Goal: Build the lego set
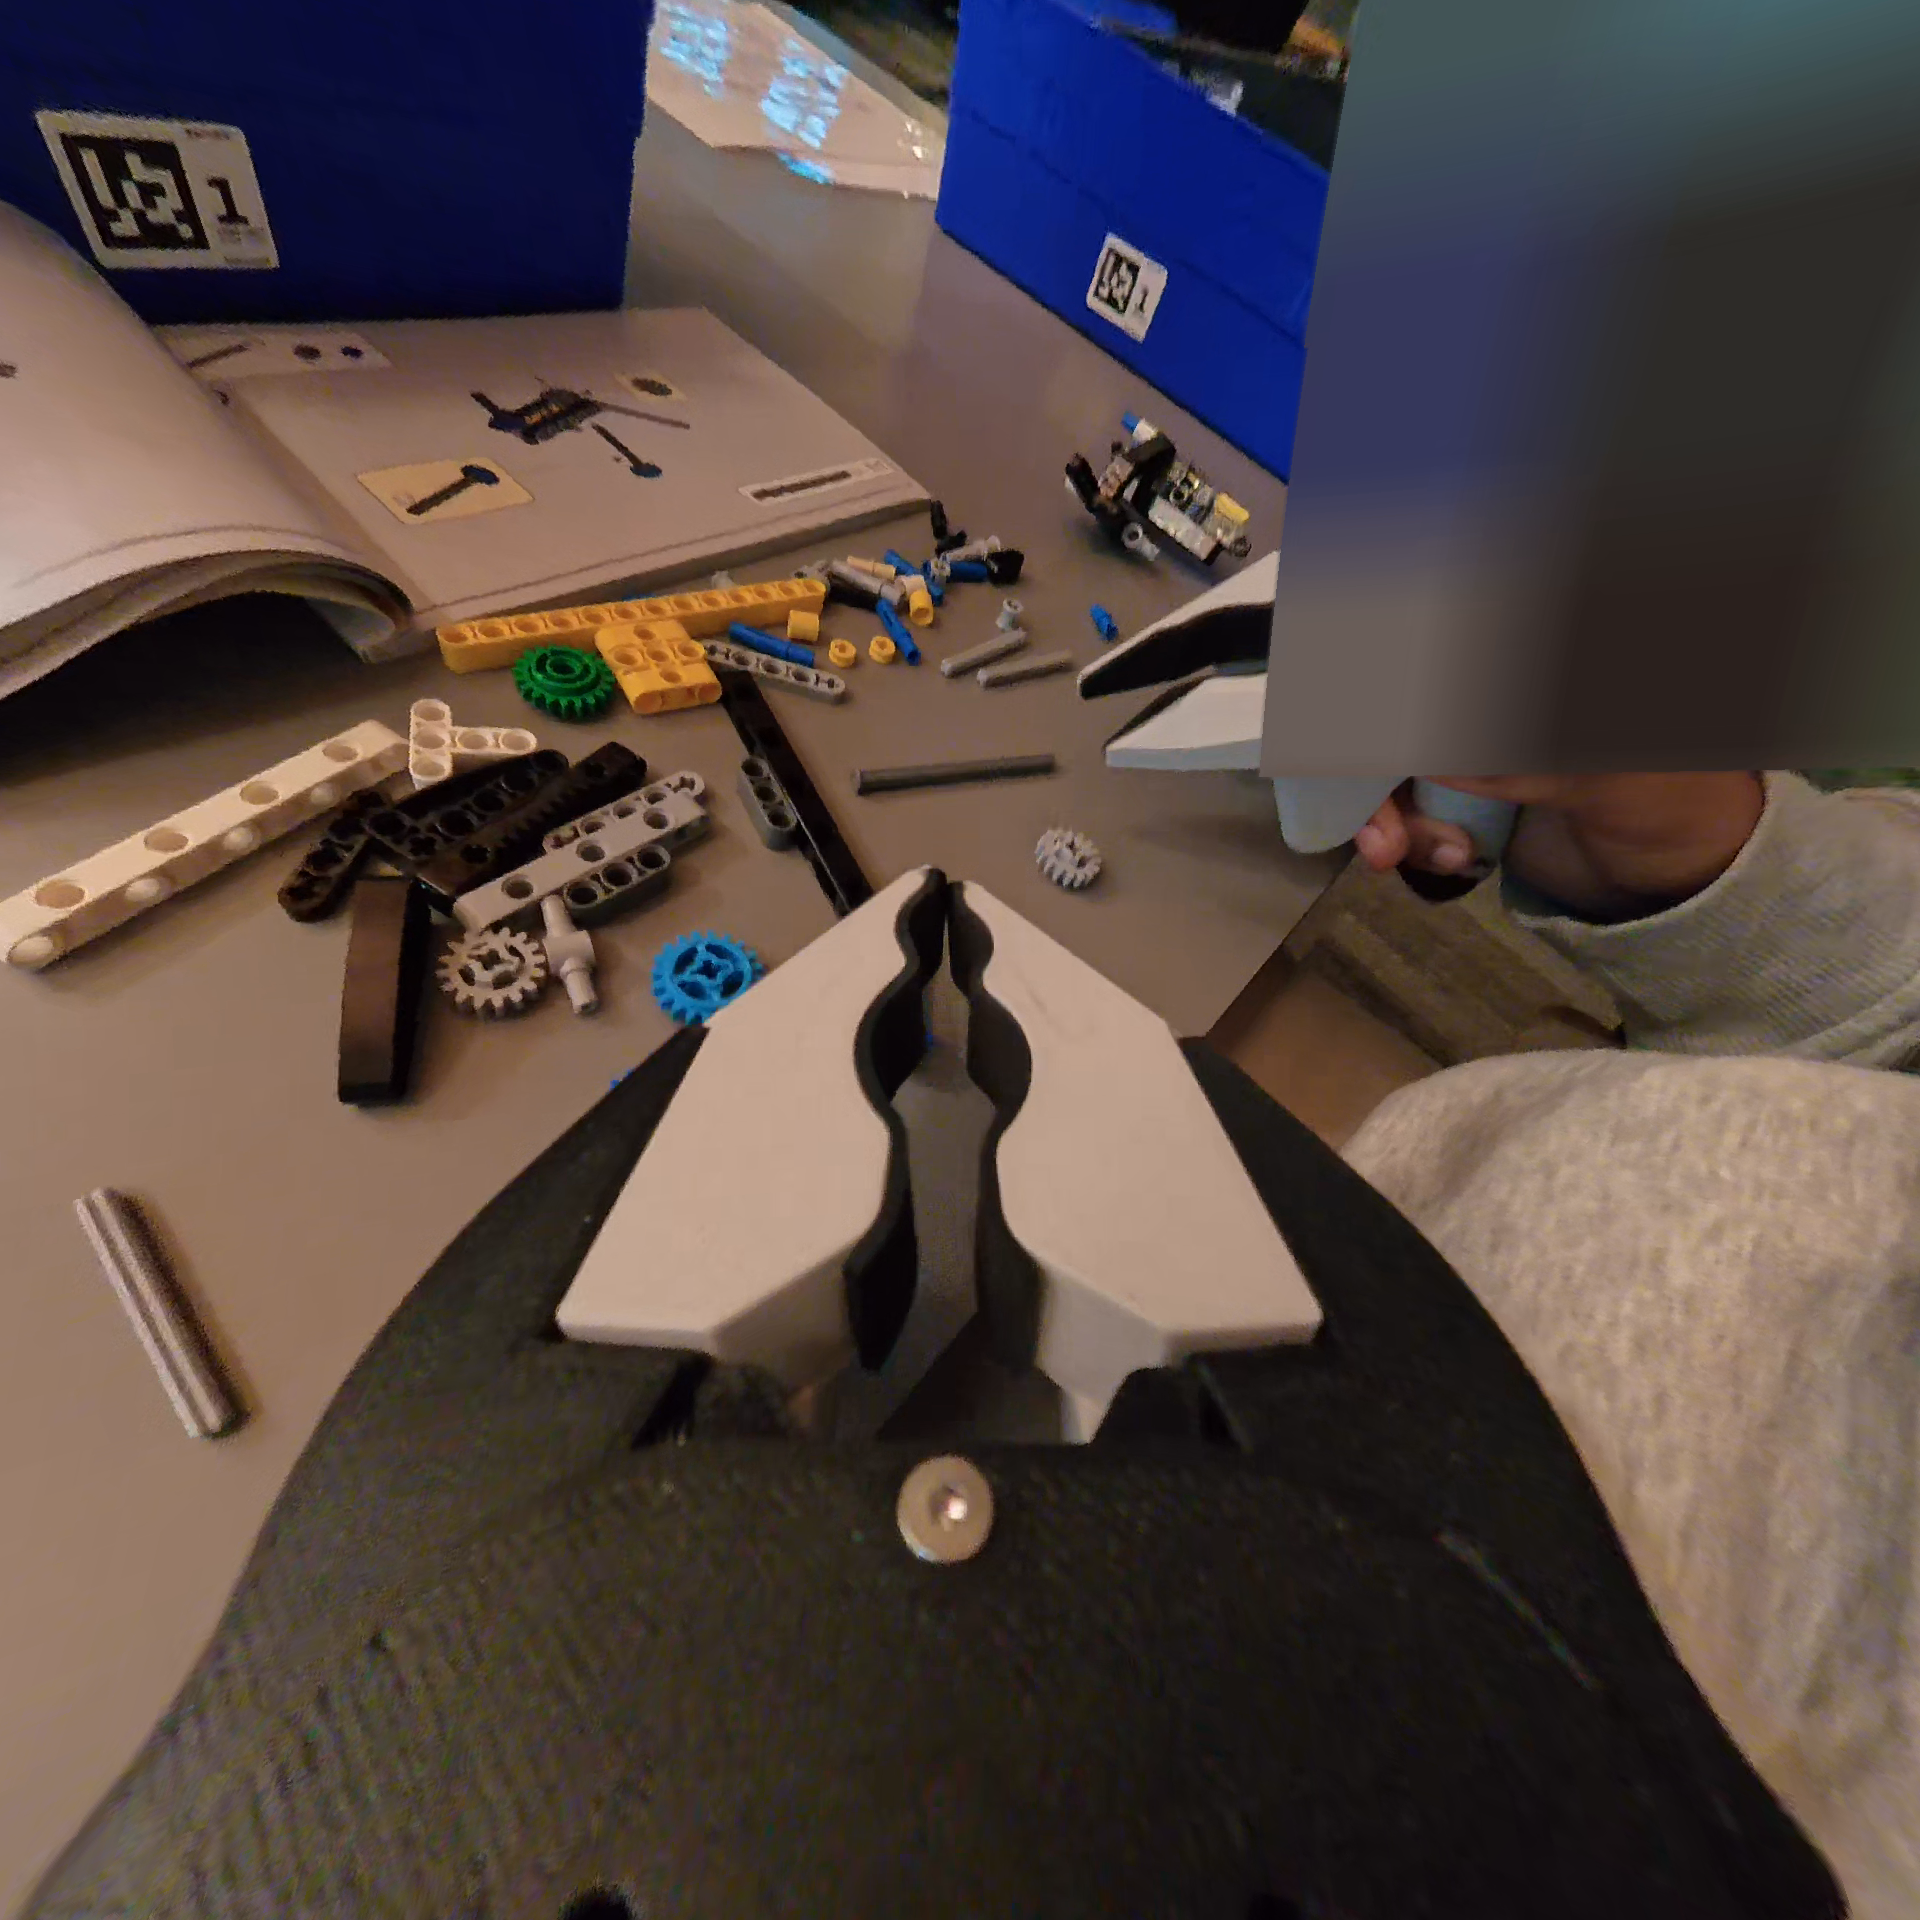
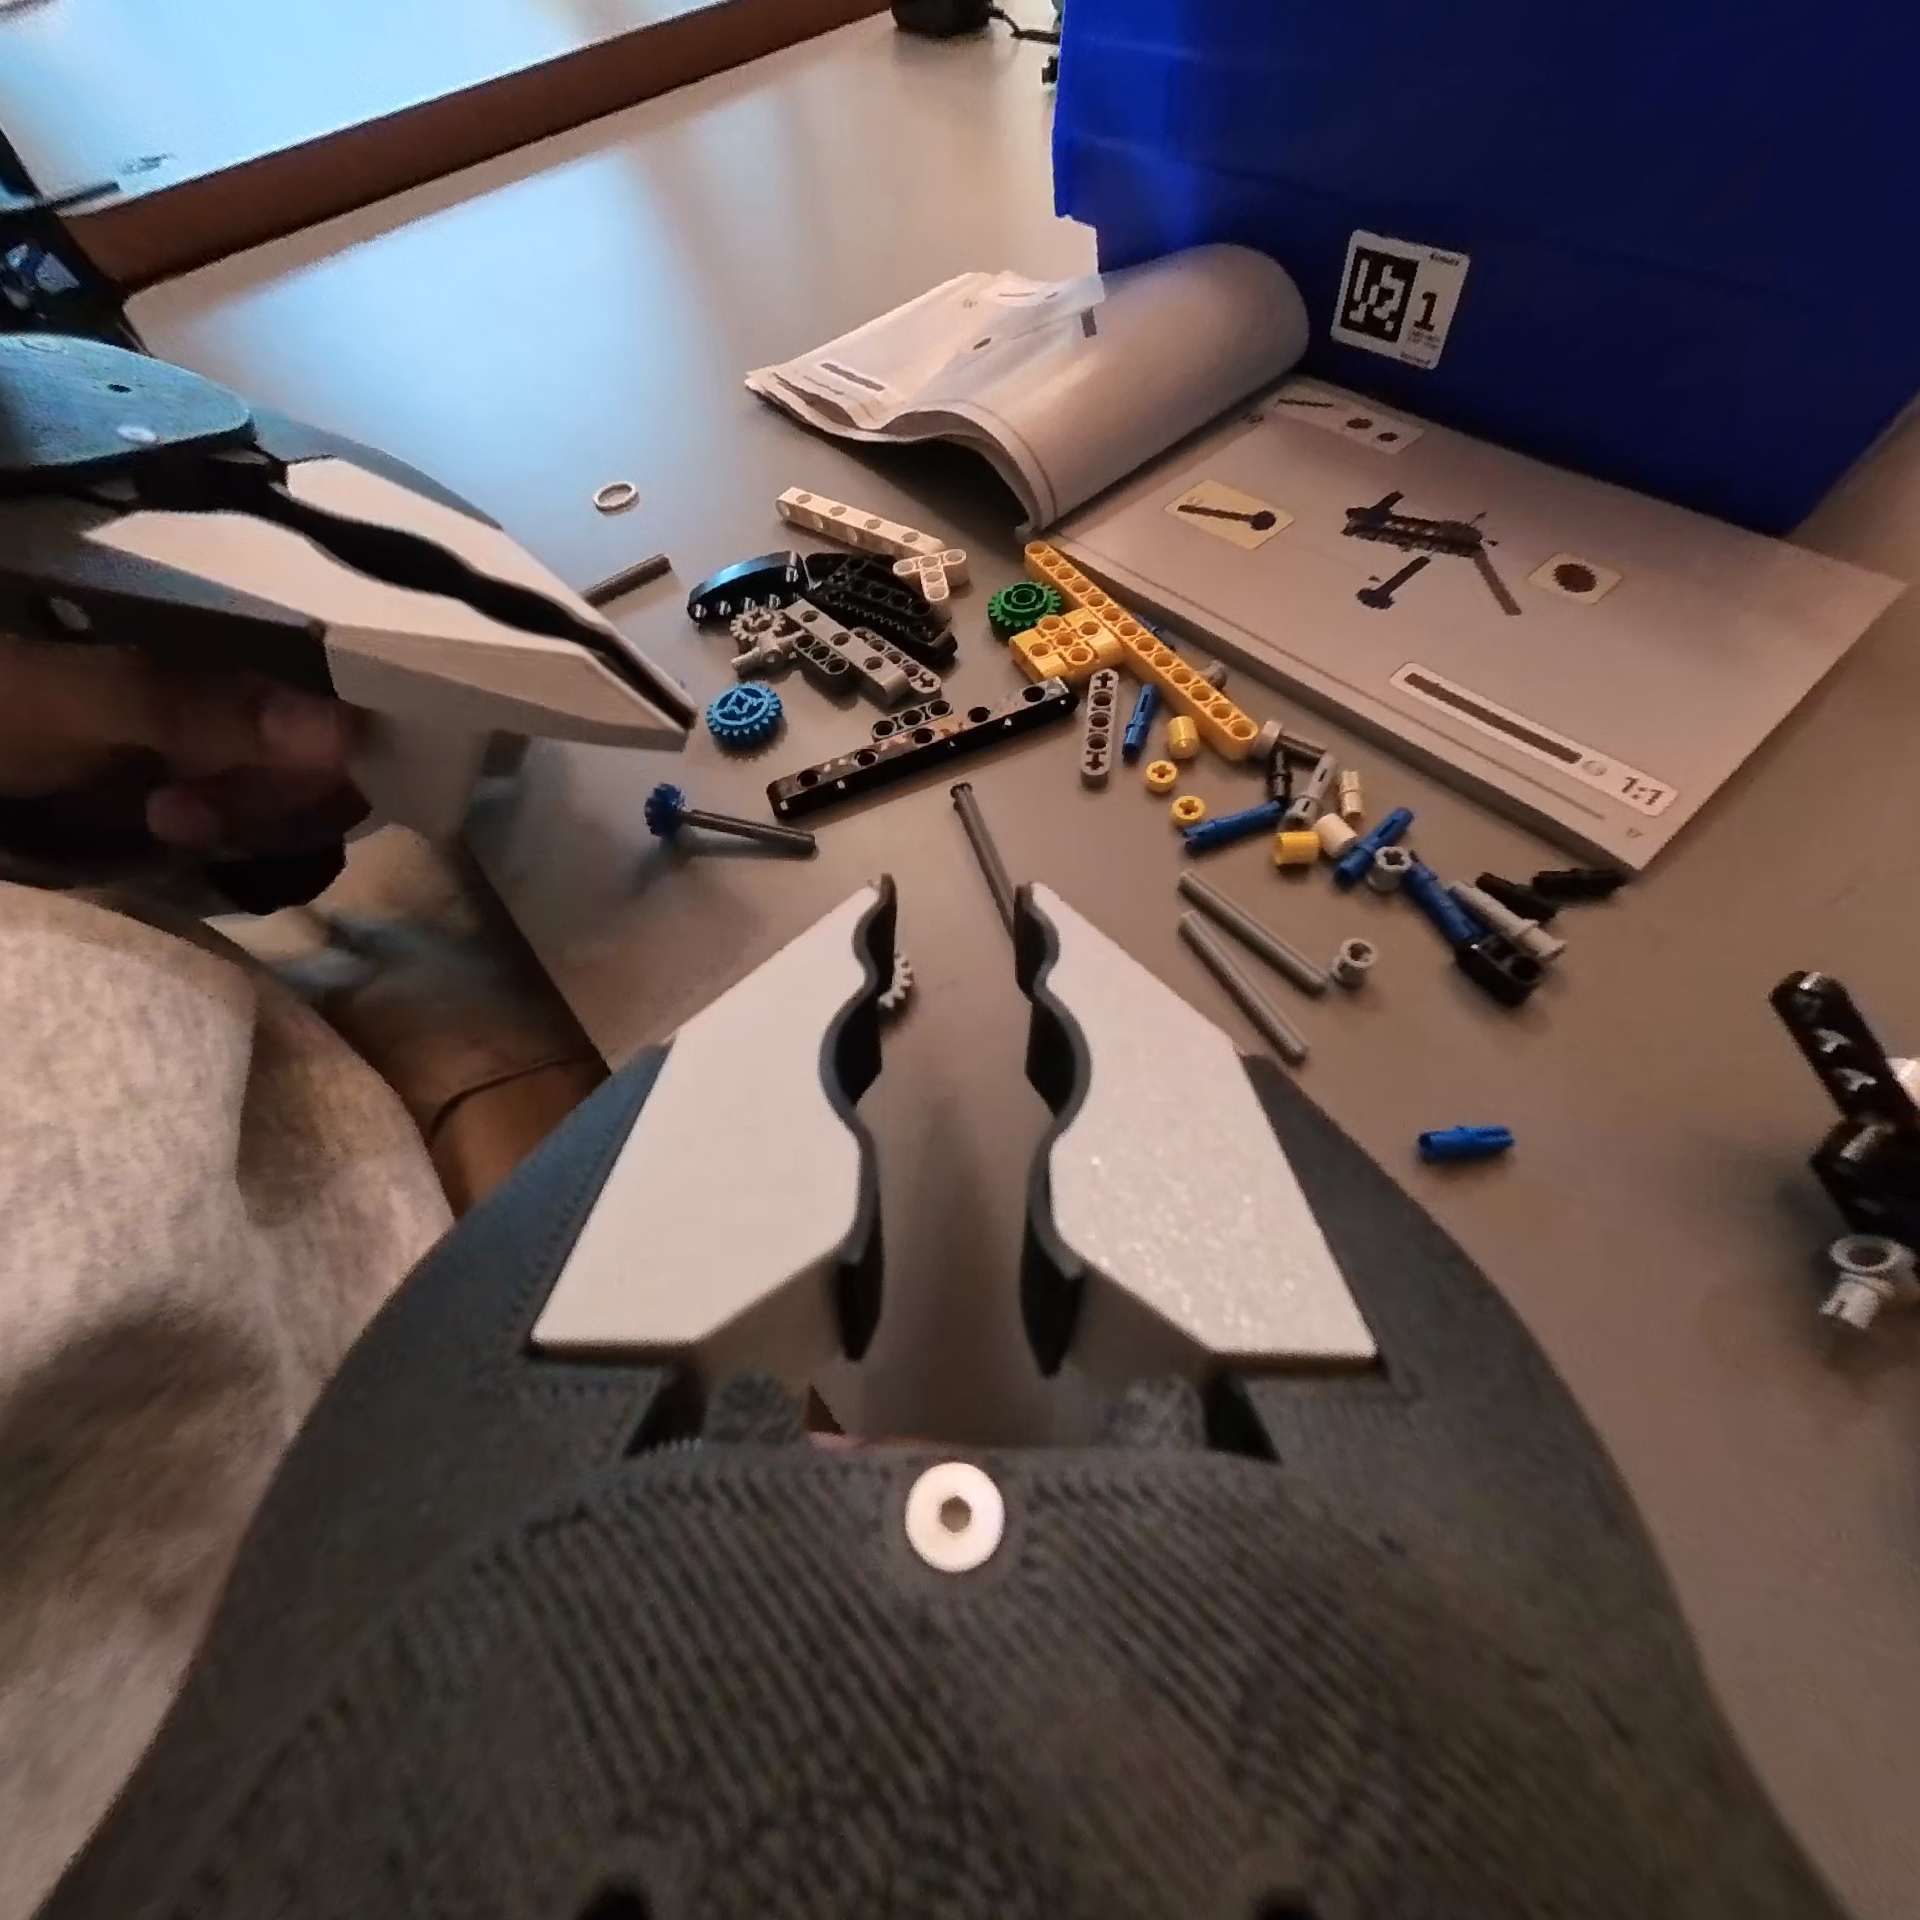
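Loose Lego parts lie across the grey table: a yellow beam [image 1: 634,618] [image 2: 1132,634], a green gear [image 1: 564,681] [image 2: 1023,608], a blue gear [image 1: 704,975] [image 2: 744,715], black, white and grey beams, pins and axles. A small part-built assembly [image 1: 1164,499] [image 2: 1860,1132] stands apart at the right. My left gripper [image 1: 940,883] is shut and empty, held above the table near the blue gear; it also shows in the right wrist view [image 2: 675,727]. My right gripper [image 2: 954,899] is open and empty over a dark axle [image 2: 982,842], with a small grey gear [image 2: 896,982] by its left finger.
An open instruction booklet [image 1: 571,447] [image 2: 1455,603] lies behind the parts. Blue bins [image 1: 364,156] [image 2: 1558,208] with square markers stand at the back. A grey axle [image 1: 156,1309] lies alone at the left. A short axle with a blue gear [image 2: 727,826] lies near the table's front edge. My right fingertips sit around 8 cm from my left ones. Measured from the fingertips, the small part-built assembly [image 1: 1164,499] is 15 cm or so from the right gripper and 25 cm from the left.
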`<state>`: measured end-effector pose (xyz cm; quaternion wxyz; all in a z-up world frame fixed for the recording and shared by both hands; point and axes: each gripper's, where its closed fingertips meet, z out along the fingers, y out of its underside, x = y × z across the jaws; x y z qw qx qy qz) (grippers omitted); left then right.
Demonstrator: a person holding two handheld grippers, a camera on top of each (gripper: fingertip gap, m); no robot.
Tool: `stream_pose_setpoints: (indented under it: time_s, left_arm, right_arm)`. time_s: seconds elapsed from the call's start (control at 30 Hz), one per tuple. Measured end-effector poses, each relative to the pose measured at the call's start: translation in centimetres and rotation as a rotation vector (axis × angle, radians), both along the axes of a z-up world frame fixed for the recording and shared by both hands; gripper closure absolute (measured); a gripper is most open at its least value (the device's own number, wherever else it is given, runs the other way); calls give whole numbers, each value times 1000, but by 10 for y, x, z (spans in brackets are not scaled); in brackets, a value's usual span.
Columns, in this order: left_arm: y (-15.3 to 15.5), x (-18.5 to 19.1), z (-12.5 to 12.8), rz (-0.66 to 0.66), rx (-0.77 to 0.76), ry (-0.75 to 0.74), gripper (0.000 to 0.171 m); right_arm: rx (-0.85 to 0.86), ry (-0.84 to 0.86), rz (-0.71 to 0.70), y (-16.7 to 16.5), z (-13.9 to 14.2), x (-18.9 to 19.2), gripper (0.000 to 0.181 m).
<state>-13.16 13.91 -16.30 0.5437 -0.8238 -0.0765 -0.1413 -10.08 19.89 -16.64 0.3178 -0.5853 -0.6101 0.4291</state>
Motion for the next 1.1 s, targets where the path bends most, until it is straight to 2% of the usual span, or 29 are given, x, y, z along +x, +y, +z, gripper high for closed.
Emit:
stream_pose_setpoints:
  time_s: [0.1, 0.2, 0.43, 0.63, 0.73, 0.9, 1.1]
  left_arm:
    - [2, -3, 5, 14, 10, -37, 171]
    - [0, -4, 1, 4, -42, -23, 171]
    - [-2, 2, -20, -38, -238, 167, 155]
    - [0, 3, -37, -46, -343, 253, 157]
    - [2, 2, -36, -36, -346, 235, 167]
    - [5, 1, -32, -24, -324, 204, 168]
    - [17, -1, -7, 26, -183, 62, 168]
  right_arm:
    - [3, 7, -4, 2, 1, 1, 160]
    - [-3, 20, -8, 3, 3, 2, 161]
    - [-34, 39, 4, 3, 5, 3, 161]
    - [-55, 53, 8, 3, 8, 6, 161]
    - [-69, 63, 5, 5, 10, 7, 161]
    - [-89, 78, 0, 7, 13, 8, 161]
    - [-104, 89, 7, 4, 16, 8, 161]
